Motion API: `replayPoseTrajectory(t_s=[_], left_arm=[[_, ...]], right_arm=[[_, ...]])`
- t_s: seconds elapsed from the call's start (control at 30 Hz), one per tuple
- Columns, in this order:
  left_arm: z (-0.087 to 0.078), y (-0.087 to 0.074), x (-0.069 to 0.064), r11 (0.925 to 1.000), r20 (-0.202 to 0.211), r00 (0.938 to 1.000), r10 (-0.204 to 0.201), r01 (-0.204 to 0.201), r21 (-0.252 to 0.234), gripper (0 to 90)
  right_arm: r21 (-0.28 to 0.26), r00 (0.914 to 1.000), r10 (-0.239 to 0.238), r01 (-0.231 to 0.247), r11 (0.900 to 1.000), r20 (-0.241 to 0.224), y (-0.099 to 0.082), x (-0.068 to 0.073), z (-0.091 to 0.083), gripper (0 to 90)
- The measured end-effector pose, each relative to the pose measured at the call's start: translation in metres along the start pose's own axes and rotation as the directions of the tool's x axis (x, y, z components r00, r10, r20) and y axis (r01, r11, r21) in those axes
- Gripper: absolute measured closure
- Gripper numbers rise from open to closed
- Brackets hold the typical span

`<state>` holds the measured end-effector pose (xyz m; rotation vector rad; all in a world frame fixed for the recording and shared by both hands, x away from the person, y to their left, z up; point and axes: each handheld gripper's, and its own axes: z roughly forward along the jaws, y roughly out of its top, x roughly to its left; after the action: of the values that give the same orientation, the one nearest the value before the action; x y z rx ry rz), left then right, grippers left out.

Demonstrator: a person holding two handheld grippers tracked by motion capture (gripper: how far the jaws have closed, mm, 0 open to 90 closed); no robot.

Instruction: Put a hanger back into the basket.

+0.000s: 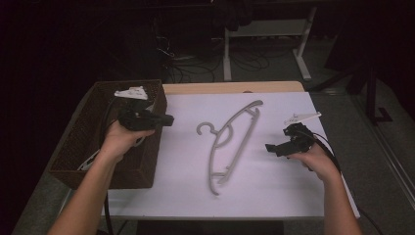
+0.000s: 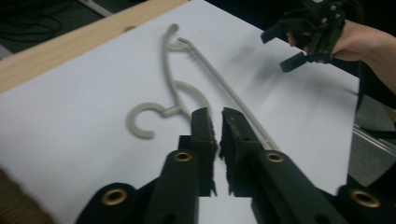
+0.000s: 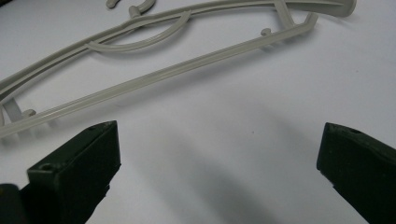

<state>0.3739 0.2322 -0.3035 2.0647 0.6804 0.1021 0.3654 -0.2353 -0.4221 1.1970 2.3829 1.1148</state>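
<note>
Far left of the high view: a dark woven basket [image 1: 88, 122] sits on the table's left edge, something pale lying inside near its lower wall, too small to identify.

Left gripper [image 1: 166, 120] hangs over the basket's right rim, held in the person's left hand [image 1: 120, 139], jaws pointing toward frame centre. In the left gripper view its jaws stand nearly together with only a thin slit between them and nothing clamped; clenched on air. The white sheet lies below them, not touched.

Centre of the high view: a grey plastic hanger [image 1: 230, 142] lies flat on the white sheet [image 1: 274, 191], running diagonally from upper right to lower left, its hook curling toward the left at mid-frame. It lies between the two grippers, apart from both. In the left gripper view the hanger [image 2: 187, 93] fills the upper middle, hook [image 2: 144, 121] at left of the jaw tips. In the right gripper view the hanger [image 3: 187, 65] crosses the upper part of the frame, beyond the jaws.

Right of centre, high view: right gripper [image 1: 272, 148] hovers above the sheet, held in the right hand [image 1: 318, 161], pointing left toward the hanger. Its jaws stand wide apart, released, nothing between them but bare sheet.

A strip of wooden tabletop [image 1: 230, 87] shows beyond the sheet's far edge.
</note>
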Motion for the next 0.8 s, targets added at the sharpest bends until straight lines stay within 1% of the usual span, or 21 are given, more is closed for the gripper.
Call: replayPoseTrajectory(t_s=[0.07, 0.13, 0.17, 0.2, 0.23, 0.3, 0.37, 0.43, 0.5, 0.57, 0.6, 0.63, 0.7, 0.77, 0.8], left_arm=[[0.012, 0.004, -0.007, 0.9998, 0.014, 0.9998, 0.012, -0.012, 0.016, 89.4], [0.026, 0.006, -0.015, 0.9988, 0.024, 0.9994, 0.026, -0.027, 0.042, 90.0], [0.026, 0.006, -0.015, 0.9988, 0.024, 0.9994, 0.026, -0.027, 0.042, 90.0], [0.044, 0.007, -0.024, 0.9962, 0.030, 0.9987, 0.042, -0.044, 0.076, 90.0], [0.047, 0.007, -0.026, 0.9955, 0.030, 0.9985, 0.045, -0.047, 0.082, 90.0], [0.062, 0.006, -0.031, 0.9927, 0.036, 0.9980, 0.052, -0.056, 0.106, 90.0], [0.076, 0.003, -0.035, 0.9885, 0.024, 0.9973, 0.070, -0.072, 0.133, 90.0], [0.090, -0.003, -0.036, 0.9862, 0.031, 0.9977, 0.061, -0.065, 0.152, 90.0], [0.106, -0.011, -0.036, 0.9808, 0.020, 0.9981, 0.058, -0.060, 0.185, 90.0], [0.117, -0.019, -0.035, 0.9773, 0.028, 0.9987, 0.043, -0.048, 0.206, 90.0], [0.123, -0.024, -0.034, 0.9733, 0.028, 0.9988, 0.040, -0.045, 0.225, 90.0], [0.129, -0.028, -0.033, 0.9689, 0.017, 0.9991, 0.038, -0.041, 0.244, 90.0], [0.140, -0.038, -0.031, 0.9619, 0.013, 0.9994, 0.031, -0.033, 0.271, 90.0], [0.148, -0.046, -0.029, 0.9526, -0.013, 0.9993, 0.034, -0.028, 0.303, 90.0], [0.148, -0.046, -0.029, 0.9526, -0.013, 0.9993, 0.034, -0.028, 0.303, 90.0]], right_arm=[[-0.003, 1.0000, 0.003, -0.003, 1.0000, -0.001, 0.000, 0.000, -0.001, 0.0], [-0.004, 1.0000, 0.002, -0.002, 1.0000, -0.001, 0.000, -0.001, -0.001, 0.0], [-0.004, 1.0000, 0.002, -0.002, 1.0000, -0.001, 0.000, -0.001, -0.001, 0.0], [-0.004, 1.0000, 0.003, -0.003, 1.0000, -0.001, 0.000, -0.001, -0.001, 0.0], [-0.004, 1.0000, 0.003, -0.003, 1.0000, -0.002, 0.000, -0.001, -0.001, 0.0], [-0.005, 1.0000, 0.004, -0.004, 1.0000, -0.002, 0.000, -0.001, -0.002, 0.0], [-0.005, 1.0000, 0.005, -0.005, 1.0000, -0.003, 0.000, -0.001, -0.002, 0.0], [-0.004, 1.0000, 0.001, -0.001, 1.0000, -0.003, -0.001, -0.002, -0.001, 0.0], [-0.003, 1.0000, 0.001, -0.001, 1.0000, -0.003, -0.001, -0.002, -0.001, 0.0], [-0.002, 1.0000, 0.001, -0.001, 1.0000, -0.004, -0.001, -0.002, -0.001, 0.0], [-0.003, 1.0000, 0.001, -0.001, 1.0000, -0.004, -0.001, -0.002, -0.001, 0.0], [-0.003, 1.0000, 0.001, -0.001, 1.0000, -0.004, -0.001, -0.002, -0.001, 0.0], [-0.003, 1.0000, 0.000, 0.000, 1.0000, -0.004, -0.001, -0.002, -0.001, 0.0], [-0.003, 1.0000, 0.001, -0.001, 1.0000, -0.004, -0.001, -0.002, -0.001, 0.0], [-0.003, 1.0000, 0.001, -0.001, 1.0000, -0.004, -0.001, -0.002, -0.001, 0.0]])
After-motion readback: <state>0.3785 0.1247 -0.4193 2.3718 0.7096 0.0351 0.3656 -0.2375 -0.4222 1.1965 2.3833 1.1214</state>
